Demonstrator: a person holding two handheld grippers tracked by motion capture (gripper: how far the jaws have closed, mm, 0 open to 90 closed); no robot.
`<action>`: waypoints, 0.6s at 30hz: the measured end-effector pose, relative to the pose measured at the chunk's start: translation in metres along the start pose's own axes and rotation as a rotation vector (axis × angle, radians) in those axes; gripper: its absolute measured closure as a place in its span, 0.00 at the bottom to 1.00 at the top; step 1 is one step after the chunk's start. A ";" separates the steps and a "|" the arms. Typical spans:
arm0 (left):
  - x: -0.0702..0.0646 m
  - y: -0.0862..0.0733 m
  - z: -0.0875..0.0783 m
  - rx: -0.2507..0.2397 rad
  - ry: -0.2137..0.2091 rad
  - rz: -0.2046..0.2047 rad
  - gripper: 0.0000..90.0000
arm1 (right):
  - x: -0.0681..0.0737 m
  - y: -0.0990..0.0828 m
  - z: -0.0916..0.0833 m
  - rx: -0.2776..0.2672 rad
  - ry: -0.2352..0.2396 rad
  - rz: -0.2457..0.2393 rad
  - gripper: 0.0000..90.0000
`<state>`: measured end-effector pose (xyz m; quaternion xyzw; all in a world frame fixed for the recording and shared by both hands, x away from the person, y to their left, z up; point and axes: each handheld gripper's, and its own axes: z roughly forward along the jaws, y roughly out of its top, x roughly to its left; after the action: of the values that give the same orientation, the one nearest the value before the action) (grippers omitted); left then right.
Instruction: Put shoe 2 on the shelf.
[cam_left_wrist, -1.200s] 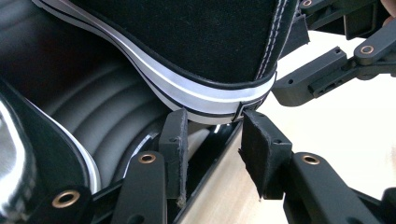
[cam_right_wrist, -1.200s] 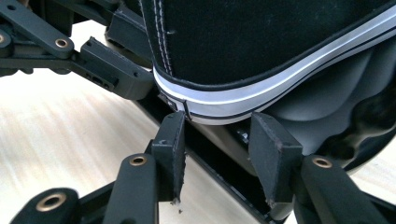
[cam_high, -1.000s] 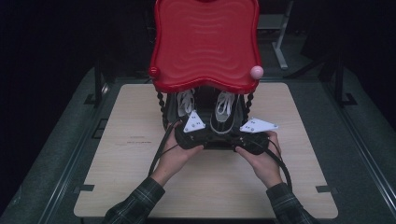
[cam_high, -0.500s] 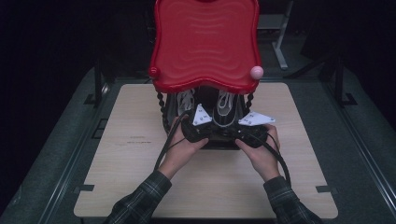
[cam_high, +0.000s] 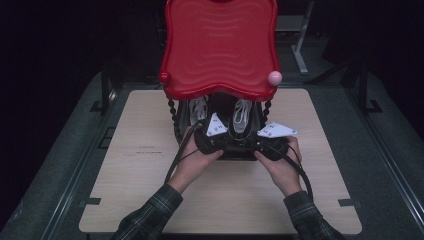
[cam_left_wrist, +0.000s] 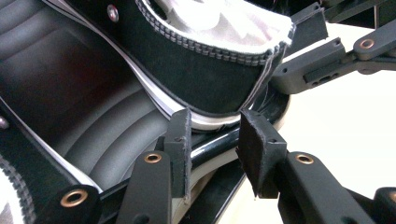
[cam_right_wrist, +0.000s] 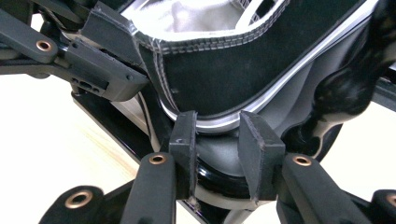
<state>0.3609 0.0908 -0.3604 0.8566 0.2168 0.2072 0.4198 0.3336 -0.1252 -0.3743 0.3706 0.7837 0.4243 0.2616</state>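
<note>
Shoes (cam_high: 242, 116), black with white lining, are seen on a black rack under a red tray (cam_high: 220, 47) on the worktop (cam_high: 140, 195). Both forearms are extended forward, hands side by side. Left tool (cam_left_wrist: 212, 140) and right tool (cam_right_wrist: 215, 135) are held partly open around the rack's bar beneath a heel; the right jaws have just been closing. No writing is legible.

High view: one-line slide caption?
Both hand-held grippers, left gripper and right gripper, meet at black shoes under a red tray.
</note>
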 end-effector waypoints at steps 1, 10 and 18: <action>0.000 -0.001 -0.001 -0.003 -0.002 -0.004 0.71 | 0.000 -0.001 -0.001 -0.002 0.004 0.002 0.74; -0.007 -0.012 -0.024 0.006 -0.093 -0.037 0.57 | 0.004 -0.011 -0.017 -0.008 0.075 0.014 0.63; -0.012 -0.029 -0.044 0.010 -0.146 -0.048 0.43 | 0.003 -0.028 -0.031 -0.003 0.111 0.033 0.47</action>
<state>0.3216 0.1277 -0.3615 0.8660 0.2069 0.1331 0.4352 0.2992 -0.1478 -0.3832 0.3590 0.7901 0.4497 0.2111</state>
